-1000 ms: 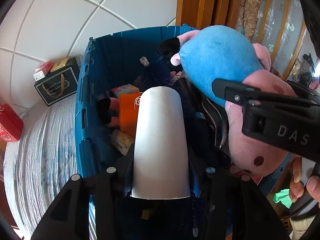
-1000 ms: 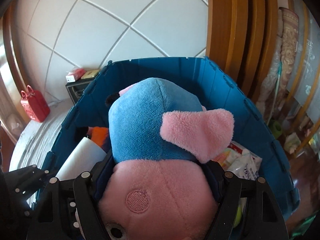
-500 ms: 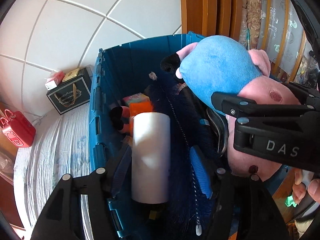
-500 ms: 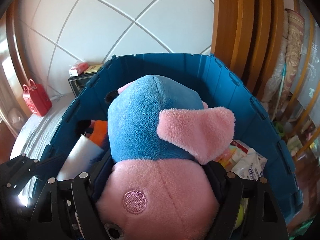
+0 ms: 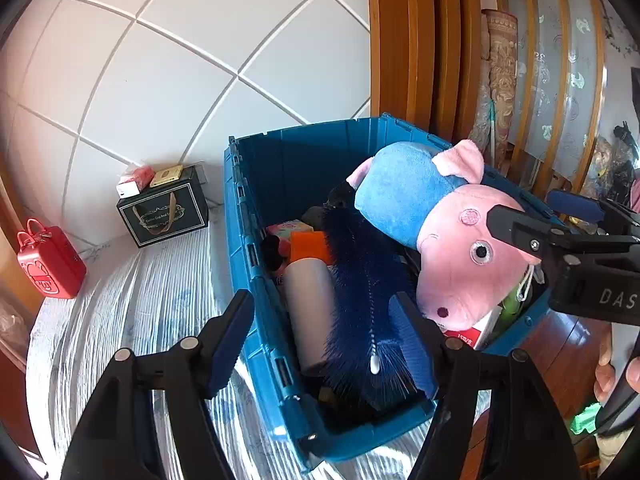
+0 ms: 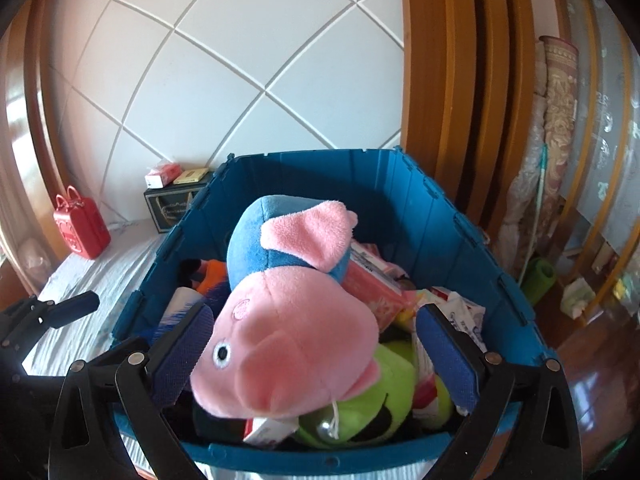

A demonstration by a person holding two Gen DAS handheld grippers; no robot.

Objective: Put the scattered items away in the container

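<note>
Blue container (image 5: 256, 216) sits on a silvery surface (image 5: 132, 320), full of items; pig plush (image 6: 288, 320) lies on top, over a green plush (image 6: 380, 392); white cylinder (image 5: 310, 312) and dark blue brush (image 5: 368, 288) lie inside near container's left wall; left gripper (image 5: 324, 340) opening, empty; right gripper (image 6: 316, 356) opening wide, pads off the plush between them.

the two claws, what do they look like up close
Both are alike: the left claw and right claw have black plastic frames with triangular cut-outs and silver screw heads. Each finger carries a flat blue ribbed pad. The right claw's side shows white letters "DAS". No cables show.
</note>
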